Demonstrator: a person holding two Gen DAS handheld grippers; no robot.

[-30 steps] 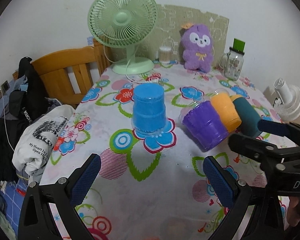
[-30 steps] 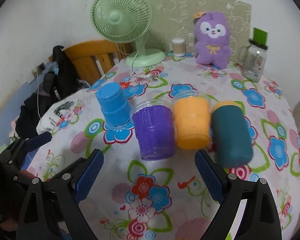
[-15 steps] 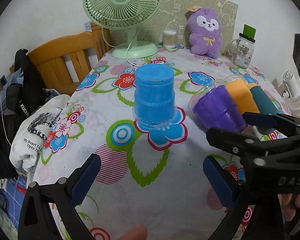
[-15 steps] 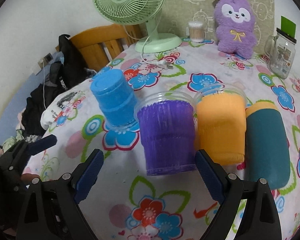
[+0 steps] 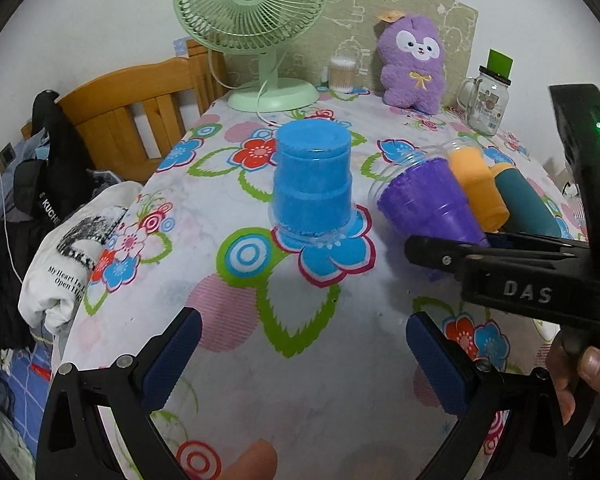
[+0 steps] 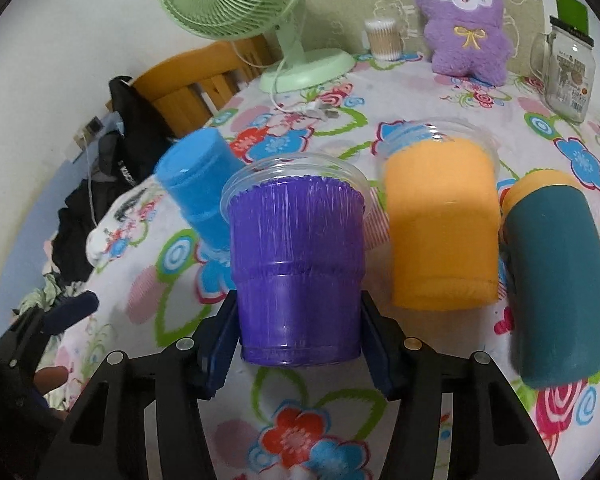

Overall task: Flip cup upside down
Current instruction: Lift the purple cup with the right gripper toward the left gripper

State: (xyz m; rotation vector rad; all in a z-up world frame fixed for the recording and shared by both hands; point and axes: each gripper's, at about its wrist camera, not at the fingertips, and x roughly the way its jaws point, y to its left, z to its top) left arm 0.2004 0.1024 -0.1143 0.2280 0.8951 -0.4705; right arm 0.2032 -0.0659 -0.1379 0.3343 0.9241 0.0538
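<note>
A purple cup (image 6: 296, 256) stands rim up on the flowered tablecloth (image 6: 300, 420); it also shows in the left wrist view (image 5: 428, 200). My right gripper (image 6: 298, 340) is shut on its lower part, one blue pad on each side. A blue cup (image 5: 312, 184) stands upside down to its left, also seen in the right wrist view (image 6: 200, 184). An orange cup (image 6: 440, 220) and a teal cup (image 6: 556, 280) stand to the right. My left gripper (image 5: 300, 360) is open and empty, in front of the blue cup.
A green fan (image 5: 256, 20), a cotton swab jar (image 5: 342, 74), a purple plush toy (image 5: 414, 62) and a glass mug jar (image 5: 486, 106) stand along the back. A wooden chair (image 5: 140, 108) and piled clothes (image 5: 72, 256) are left of the table.
My right gripper has moved forward to the purple cup and closed on its lower part. The left gripper has stayed open, shifting slightly nearer the blue cup.
</note>
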